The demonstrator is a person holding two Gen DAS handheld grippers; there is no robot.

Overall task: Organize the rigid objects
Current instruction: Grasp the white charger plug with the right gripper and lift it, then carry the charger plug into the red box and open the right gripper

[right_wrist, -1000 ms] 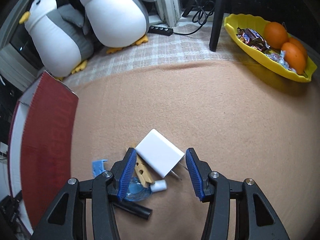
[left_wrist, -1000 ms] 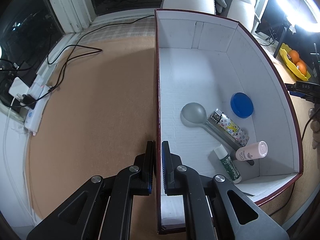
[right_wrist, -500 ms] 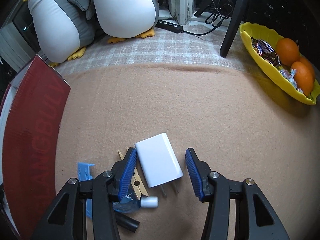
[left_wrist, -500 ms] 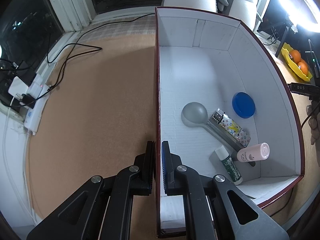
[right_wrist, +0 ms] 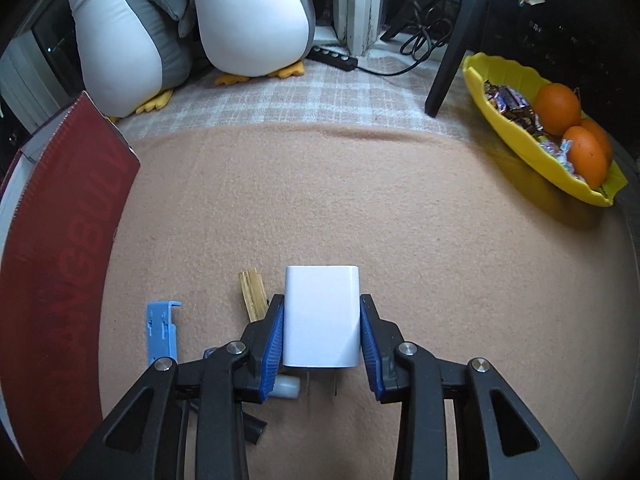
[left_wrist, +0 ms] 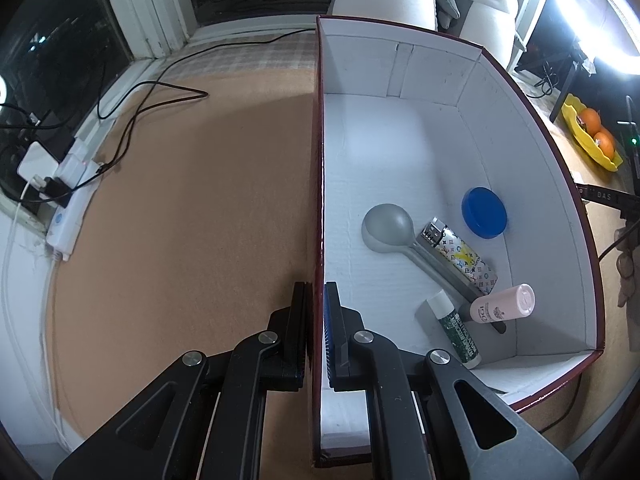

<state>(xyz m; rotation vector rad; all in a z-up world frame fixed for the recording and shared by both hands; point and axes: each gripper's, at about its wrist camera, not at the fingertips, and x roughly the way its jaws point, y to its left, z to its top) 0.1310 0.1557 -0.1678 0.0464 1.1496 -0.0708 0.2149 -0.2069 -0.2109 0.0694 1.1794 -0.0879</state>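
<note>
My left gripper [left_wrist: 318,300] is shut on the left wall of the red box [left_wrist: 319,184], white inside. In the box lie a grey spoon [left_wrist: 390,226], a patterned lighter [left_wrist: 460,256], a blue lid [left_wrist: 484,212], a pink-white bottle [left_wrist: 504,304] and a green tube [left_wrist: 456,330]. My right gripper [right_wrist: 322,322] has its blue pads against both sides of a white charger plug [right_wrist: 321,316] lying on the tan cloth. Beside it lie a wooden clip [right_wrist: 253,294], a blue plastic clip [right_wrist: 161,330], a small white cap [right_wrist: 286,387] and a black piece [right_wrist: 254,428].
The red box wall [right_wrist: 60,264] stands at the left of the right wrist view. Two plush penguins [right_wrist: 248,20] sit at the back. A yellow tray with oranges and sweets [right_wrist: 560,136] is at the right, near a black tripod leg [right_wrist: 452,60]. Cables and a power strip [left_wrist: 72,204] lie left of the box.
My right gripper has moved over the white charger and closed its jaws onto its sides. The left gripper keeps hold of the box wall; the view shifted slightly.
</note>
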